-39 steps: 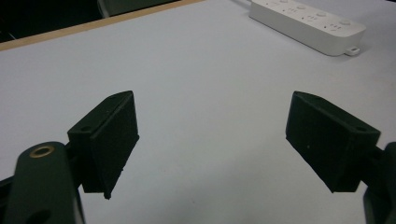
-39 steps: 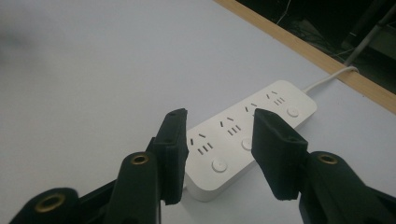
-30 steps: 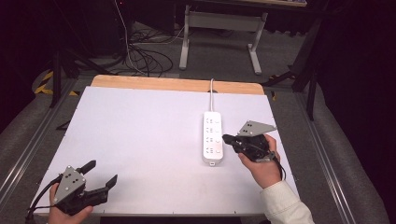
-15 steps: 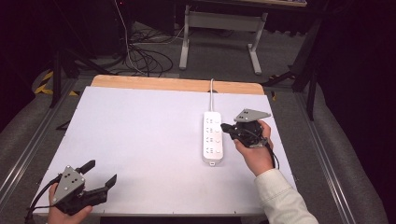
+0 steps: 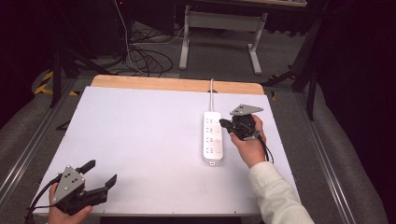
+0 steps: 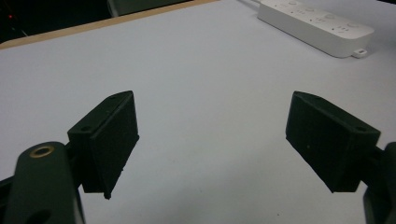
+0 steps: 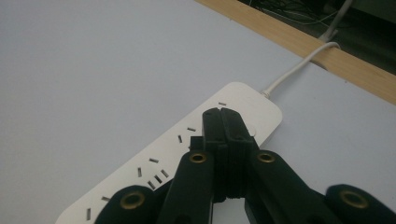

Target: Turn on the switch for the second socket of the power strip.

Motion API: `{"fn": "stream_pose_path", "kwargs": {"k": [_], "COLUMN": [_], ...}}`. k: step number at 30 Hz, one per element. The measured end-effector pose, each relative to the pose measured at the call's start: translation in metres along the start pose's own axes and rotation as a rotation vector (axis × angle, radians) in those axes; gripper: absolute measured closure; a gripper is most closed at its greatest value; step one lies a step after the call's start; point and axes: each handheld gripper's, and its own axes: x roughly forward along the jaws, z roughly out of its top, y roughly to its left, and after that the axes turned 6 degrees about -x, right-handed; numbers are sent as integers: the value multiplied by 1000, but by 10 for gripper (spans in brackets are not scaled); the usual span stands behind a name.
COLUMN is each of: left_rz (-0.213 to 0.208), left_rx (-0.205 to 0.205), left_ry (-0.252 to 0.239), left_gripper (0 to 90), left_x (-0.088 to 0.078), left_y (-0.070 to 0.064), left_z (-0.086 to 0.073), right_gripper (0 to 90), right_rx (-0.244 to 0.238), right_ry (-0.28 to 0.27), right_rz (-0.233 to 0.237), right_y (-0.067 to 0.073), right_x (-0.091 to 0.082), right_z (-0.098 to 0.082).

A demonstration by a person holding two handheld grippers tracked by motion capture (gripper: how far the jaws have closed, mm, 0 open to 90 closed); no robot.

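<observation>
A: Start with the biggest thing. What is the setting?

B: A table (image 5: 140, 140) with a white top and a wooden strip along its far edge. On it lies a white power strip (image 5: 212, 137), right of the middle, running lengthwise from the far edge toward the person. Its white cable (image 5: 211, 93) leaves the far end and goes over the wooden strip.

A: And relative to that power strip, where are the hands?

B: The right hand (image 5: 250, 144) is just beside the strip's right side, with a pale sleeve (image 5: 275, 196) behind it. The left hand (image 5: 65, 214) is well apart from the strip, at the near left corner of the table.

A: How do the tongs stand?

B: The right gripper (image 5: 225, 123) reaches over the strip's far half. In the right gripper view its jaws are pressed together with nothing between them, the tips (image 7: 220, 114) over the strip's top face near the cable end. Whether they touch the surface, I cannot tell.

A: And the left?

B: The left gripper (image 5: 98, 172) has its jaws spread wide and holds nothing; in the left gripper view bare tabletop shows between them, with the power strip (image 6: 317, 25) far off at the upper right.
</observation>
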Motion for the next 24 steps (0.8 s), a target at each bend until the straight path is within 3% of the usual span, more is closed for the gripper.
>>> {"fn": "stream_pose_path", "kwargs": {"k": [24], "left_rz": [-8], "left_rx": [2], "left_ry": [-4], "left_gripper": [173], "left_x": [0], "left_y": [0], "left_z": [0], "right_gripper": [900], "right_rx": [49], "right_ry": [69], "right_rz": [-1], "right_y": [-6], "right_x": [34], "right_z": [-12]}}
